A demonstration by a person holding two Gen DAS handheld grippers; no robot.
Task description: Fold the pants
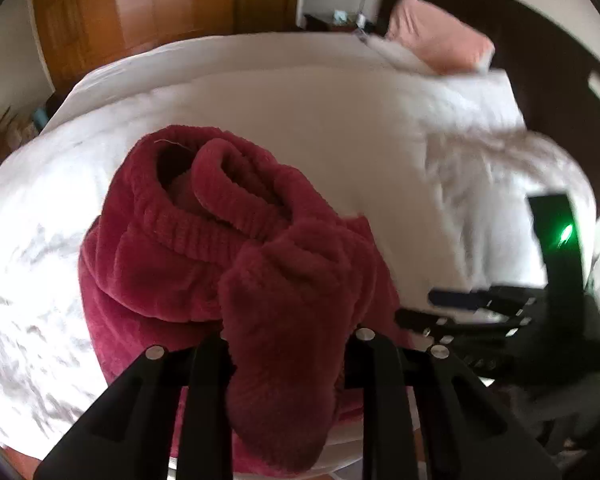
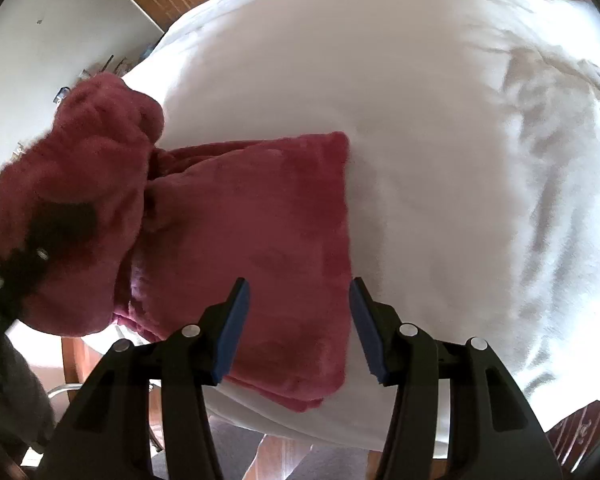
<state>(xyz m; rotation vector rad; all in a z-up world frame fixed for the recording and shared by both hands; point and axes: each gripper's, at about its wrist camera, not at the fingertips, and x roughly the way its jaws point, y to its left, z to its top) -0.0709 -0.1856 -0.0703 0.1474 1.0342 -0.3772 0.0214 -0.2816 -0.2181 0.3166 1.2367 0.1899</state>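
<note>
Pants (image 2: 260, 232) of dark red fleece lie partly folded near the edge of a white bed (image 2: 440, 140), with one bunched end lifted off it. The left gripper (image 1: 286, 344) is pinched tight on that thick bunch near the elastic waistband (image 1: 188, 224). The right gripper (image 2: 298, 328) hangs over the flat folded part, its blue pads (image 2: 232, 332) spread apart and holding nothing.

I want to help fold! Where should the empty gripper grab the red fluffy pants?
Best guess: the free corner of the pants lying flat on the bed. Bring the right hand-held gripper down from above, jaws astride that edge; it is thin there, while the left hand-held gripper already holds the bunched end.
</note>
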